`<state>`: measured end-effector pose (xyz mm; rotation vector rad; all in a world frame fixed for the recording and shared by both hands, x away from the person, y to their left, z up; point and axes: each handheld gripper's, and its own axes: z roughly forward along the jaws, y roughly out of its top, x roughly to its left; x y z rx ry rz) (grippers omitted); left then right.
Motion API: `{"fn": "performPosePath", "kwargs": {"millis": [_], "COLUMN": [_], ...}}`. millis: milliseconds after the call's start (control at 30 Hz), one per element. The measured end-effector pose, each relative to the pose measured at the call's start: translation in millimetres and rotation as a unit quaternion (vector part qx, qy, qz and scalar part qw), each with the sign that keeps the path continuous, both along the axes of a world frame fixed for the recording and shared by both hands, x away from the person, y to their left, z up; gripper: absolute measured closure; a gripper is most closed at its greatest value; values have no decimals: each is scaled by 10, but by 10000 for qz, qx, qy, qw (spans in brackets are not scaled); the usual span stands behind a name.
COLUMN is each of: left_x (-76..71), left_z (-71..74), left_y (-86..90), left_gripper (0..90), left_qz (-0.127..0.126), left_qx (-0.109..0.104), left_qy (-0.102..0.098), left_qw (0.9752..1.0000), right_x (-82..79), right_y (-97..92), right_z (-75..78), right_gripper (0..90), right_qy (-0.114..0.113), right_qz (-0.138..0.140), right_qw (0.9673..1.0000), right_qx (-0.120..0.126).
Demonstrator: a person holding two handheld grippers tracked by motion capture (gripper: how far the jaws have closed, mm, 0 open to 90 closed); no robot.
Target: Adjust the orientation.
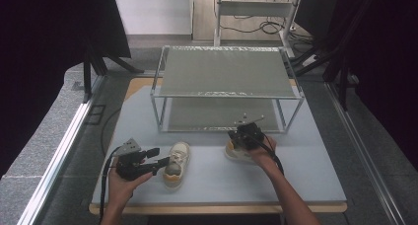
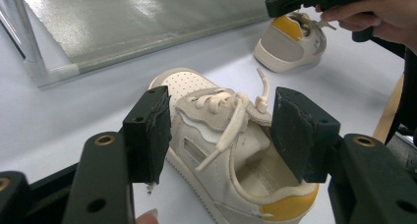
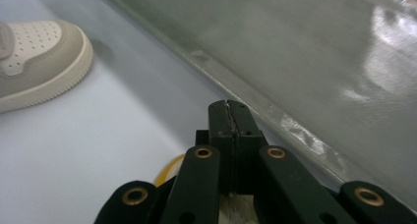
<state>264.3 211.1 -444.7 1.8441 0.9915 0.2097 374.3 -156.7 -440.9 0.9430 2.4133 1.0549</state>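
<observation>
- Jaws on my left gripper (image 2: 221, 135) stand wide open, one pad on each side of the near shoe (image 2: 231, 155); in the left gripper view neither pad touches it, so I have no grip on it.
- Jaws on my right gripper (image 3: 230, 111) are pressed flat together, pad against pad. In the right gripper view a yellow edge and a pale bit show just under their base, but I cannot tell whether anything is pinched there.
- From the high view, the near shoe (image 1: 176, 158) lies on the worktop (image 1: 315, 175) in front of the metal rack (image 1: 227, 87), toward the rack's left front corner, its toe pointing at the rack. It is cream and beige, with a yellow heel patch and loose laces.
- From that same view, my left gripper (image 1: 160, 162) sits just left of that shoe, level with its heel end.
- The far shoe (image 1: 236, 153) rests in front of the rack too, nearer its right front leg, well apart from the near shoe.
- My right gripper (image 1: 245, 136) hangs right over the far shoe, between it and the rack's lower shelf; the left gripper view shows it (image 2: 290, 2) at the shoe's collar (image 2: 292, 40), whether touching I cannot tell.
</observation>
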Motion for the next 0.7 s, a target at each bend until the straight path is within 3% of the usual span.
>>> {"fn": "performPosePath", "kwargs": {"millis": [167, 300, 567, 700], "left_x": [0, 0, 5, 4], "left_z": [-1, -6, -14, -16], "left_y": [38, 26, 27, 22], "left_gripper": [403, 403, 403, 403], "left_qz": [45, 33, 30, 28], "left_qx": [-30, -24, -18, -14], "left_qy": [6, 9, 25, 27], "left_qw": [10000, 10000, 10000, 10000], "right_x": [70, 100, 143, 113], "right_y": [-3, 9, -7, -26], "right_z": [-11, -20, -35, -27], "right_gripper": [900, 900, 900, 900], "right_qy": [200, 217, 345, 431], "right_qz": [73, 69, 150, 385], "right_qw": [9998, 9996, 9992, 9983], "right_qx": [11, -172, -136, -110]}}
